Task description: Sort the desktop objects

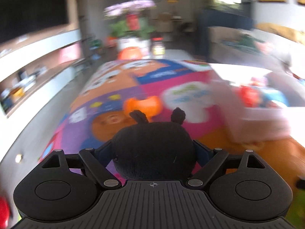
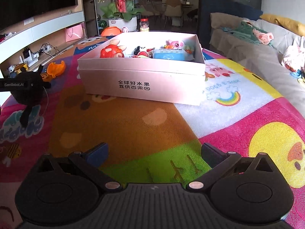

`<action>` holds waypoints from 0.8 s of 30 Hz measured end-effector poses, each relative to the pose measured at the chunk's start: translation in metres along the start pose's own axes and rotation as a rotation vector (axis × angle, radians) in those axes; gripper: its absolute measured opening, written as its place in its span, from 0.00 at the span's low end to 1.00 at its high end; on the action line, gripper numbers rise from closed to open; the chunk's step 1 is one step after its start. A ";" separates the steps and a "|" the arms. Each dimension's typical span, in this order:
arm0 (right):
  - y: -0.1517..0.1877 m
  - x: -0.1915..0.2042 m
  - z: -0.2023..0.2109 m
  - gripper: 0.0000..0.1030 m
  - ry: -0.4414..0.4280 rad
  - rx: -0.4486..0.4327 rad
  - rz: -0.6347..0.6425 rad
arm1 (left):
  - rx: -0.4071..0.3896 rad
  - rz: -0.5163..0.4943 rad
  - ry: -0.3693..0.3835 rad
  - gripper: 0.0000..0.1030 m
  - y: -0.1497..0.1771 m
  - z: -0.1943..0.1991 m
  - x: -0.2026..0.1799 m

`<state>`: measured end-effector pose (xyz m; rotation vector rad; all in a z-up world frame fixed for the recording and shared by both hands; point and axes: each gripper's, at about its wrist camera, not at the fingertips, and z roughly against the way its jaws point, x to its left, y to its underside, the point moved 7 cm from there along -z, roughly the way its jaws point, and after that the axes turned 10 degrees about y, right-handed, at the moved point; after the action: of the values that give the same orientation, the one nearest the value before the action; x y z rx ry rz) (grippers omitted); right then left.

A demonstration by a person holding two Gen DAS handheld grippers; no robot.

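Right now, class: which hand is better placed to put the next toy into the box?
Left. The left gripper already grips the black plush toy beside the box; the right gripper is open and empty.

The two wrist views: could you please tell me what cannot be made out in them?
- Left wrist view: motion blur smears the box and its contents.
- Left wrist view: the black plush hides the left claw's pads.
- Right wrist view: the box's near wall hides the lower parts of the toys inside; the small ones beside the red toy are too small to name.
- Right wrist view: the left edge cuts off the left claw, so its grip is unclear.
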<state>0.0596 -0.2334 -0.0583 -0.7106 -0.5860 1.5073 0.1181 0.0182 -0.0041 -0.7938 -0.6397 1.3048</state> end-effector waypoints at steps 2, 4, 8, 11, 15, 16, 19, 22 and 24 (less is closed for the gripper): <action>0.000 -0.003 0.001 1.00 -0.017 -0.005 -0.020 | 0.009 -0.100 0.103 0.87 -0.003 0.011 -0.029; -0.001 -0.008 0.003 1.00 -0.030 -0.011 -0.053 | 0.021 -0.192 0.222 0.87 -0.005 0.022 -0.061; 0.002 -0.023 0.012 1.00 -0.042 -0.020 -0.126 | 0.042 -0.306 0.365 0.88 -0.004 0.027 -0.115; 0.011 -0.025 0.021 1.00 -0.030 -0.017 -0.103 | 0.047 -0.319 0.408 0.89 -0.006 0.015 -0.138; 0.022 -0.027 0.031 1.00 -0.017 -0.022 -0.058 | 0.040 -0.312 0.477 0.92 -0.007 0.003 -0.158; 0.024 -0.028 0.032 1.00 -0.012 -0.019 -0.058 | 0.016 -0.308 0.499 0.93 -0.011 0.009 -0.158; 0.025 -0.032 0.030 1.00 -0.004 -0.004 -0.082 | -0.109 -0.300 0.431 0.95 -0.034 0.023 -0.134; 0.024 -0.030 0.027 1.00 0.010 -0.001 -0.071 | -0.162 -0.248 0.226 0.96 -0.053 0.011 -0.084; 0.024 -0.027 0.025 1.00 0.022 0.002 -0.054 | -0.135 -0.190 0.055 0.96 -0.056 -0.012 -0.043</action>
<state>0.0250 -0.2604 -0.0565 -0.7035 -0.5823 1.4487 0.1529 -0.0304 0.0350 -0.8541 -0.7461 1.0721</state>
